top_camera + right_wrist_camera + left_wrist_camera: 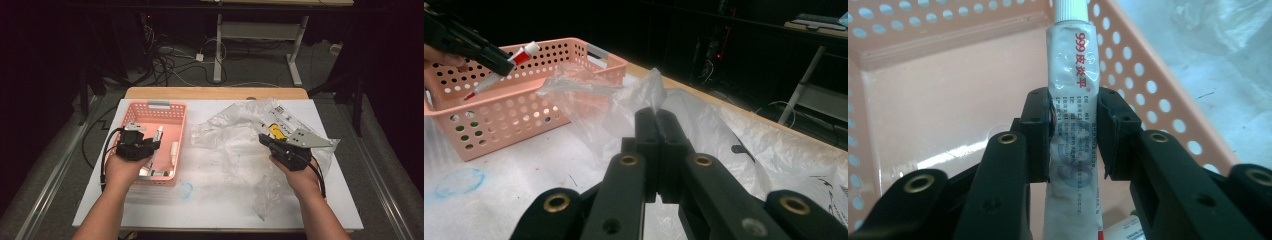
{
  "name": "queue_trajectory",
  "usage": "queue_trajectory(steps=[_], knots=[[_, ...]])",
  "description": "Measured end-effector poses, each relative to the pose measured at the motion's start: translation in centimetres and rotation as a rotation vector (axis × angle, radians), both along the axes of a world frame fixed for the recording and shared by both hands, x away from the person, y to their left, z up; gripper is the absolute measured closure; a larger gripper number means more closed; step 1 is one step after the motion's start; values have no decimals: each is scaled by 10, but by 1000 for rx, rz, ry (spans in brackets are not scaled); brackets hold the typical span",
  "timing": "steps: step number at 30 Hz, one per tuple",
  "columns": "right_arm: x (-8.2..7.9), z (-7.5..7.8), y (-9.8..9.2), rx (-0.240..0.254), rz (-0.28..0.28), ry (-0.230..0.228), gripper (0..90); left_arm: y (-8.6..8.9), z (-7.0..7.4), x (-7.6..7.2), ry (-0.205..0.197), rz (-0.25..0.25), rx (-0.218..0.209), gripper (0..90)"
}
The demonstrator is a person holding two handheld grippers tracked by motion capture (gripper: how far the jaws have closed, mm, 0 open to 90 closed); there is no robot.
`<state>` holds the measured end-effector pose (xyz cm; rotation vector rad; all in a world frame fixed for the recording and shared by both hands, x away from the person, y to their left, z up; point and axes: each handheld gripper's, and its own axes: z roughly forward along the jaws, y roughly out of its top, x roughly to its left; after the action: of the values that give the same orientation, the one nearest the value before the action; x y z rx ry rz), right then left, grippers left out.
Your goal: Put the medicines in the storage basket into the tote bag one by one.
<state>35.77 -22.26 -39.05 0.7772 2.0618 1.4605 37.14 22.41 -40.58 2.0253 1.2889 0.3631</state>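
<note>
1. The left claw (pixel 1074 132) squeezes a white tube (pixel 1073 120) between its two black pads. The tube has red writing near its top.
2. The tube sticks up past the pads, and its white cap end points to the far wall of the pink basket (pixel 948 45).
3. In the high view, the left claw (pixel 150 145) is over the pink basket (pixel 157 107), which sits on the left part of the white surface (pixel 210 200).
4. More small tubes (pixel 174 151) lie on the basket floor.
5. The right claw (pixel 657 117) is shut tight on a thin fold of the clear plastic bag (pixel 624 100). The two pads press together with only the bag between them.
6. In the high view, the right claw (pixel 263 140) sits at the right part of the surface, and the crinkly bag (pixel 235 125) is spread out around it.
7. In the right gripper view, the other claw (pixel 504 64) holds the tube (pixel 519 56) above the basket (pixel 514 115). The tube has a red end with a white cap.
8. A faint blue ring mark (pixel 186 190) is on the surface, just in front of the basket.
</note>
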Motion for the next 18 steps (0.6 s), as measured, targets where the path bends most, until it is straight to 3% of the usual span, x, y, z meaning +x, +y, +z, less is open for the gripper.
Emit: queue_trajectory(steps=[18], knots=[[-2, -1, -1, 0, -2, -1, 900, -6, -4, -38, -143, -35, -62, 675]])
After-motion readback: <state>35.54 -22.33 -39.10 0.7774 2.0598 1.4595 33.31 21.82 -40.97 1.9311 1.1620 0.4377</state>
